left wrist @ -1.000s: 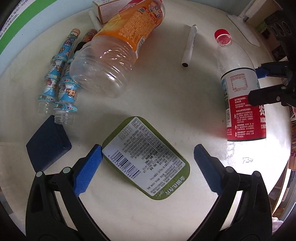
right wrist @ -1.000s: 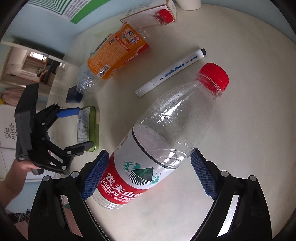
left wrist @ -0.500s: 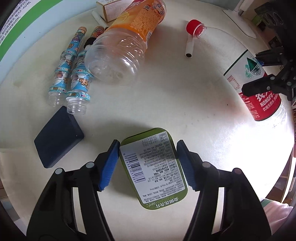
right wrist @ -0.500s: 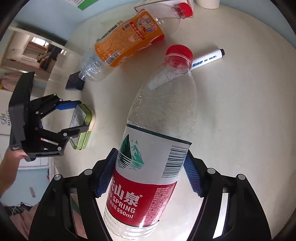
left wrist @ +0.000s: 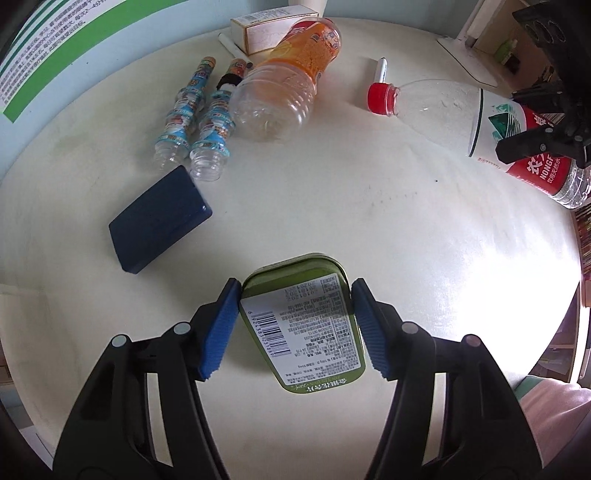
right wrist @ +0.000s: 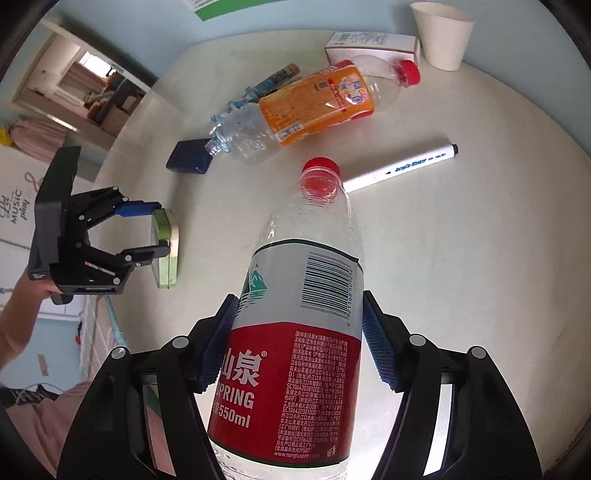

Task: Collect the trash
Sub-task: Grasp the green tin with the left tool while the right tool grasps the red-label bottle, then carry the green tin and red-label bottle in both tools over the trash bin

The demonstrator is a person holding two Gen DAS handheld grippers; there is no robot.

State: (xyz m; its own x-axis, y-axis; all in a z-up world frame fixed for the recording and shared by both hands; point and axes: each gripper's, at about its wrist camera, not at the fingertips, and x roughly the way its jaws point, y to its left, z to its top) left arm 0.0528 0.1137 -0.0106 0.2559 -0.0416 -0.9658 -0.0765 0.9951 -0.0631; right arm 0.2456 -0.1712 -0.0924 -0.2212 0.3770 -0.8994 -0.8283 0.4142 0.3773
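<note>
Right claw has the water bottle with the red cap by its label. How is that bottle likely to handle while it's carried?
The water bottle looks empty, so probably light. Its thin clear wall may dent as the right claw closes on the label. The long neck sticks out past the pads, so it might swing or slip.

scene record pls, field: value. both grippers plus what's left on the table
left gripper: shut on green tin, tin lifted off table
right gripper: jaws closing, pads pressed on water bottle, red cap pointing away
table: round, off-white
left on table: orange-label bottle, two small blue-label bottles, white marker, dark blue case, carton box, paper cup
person: hand holding left gripper
</note>
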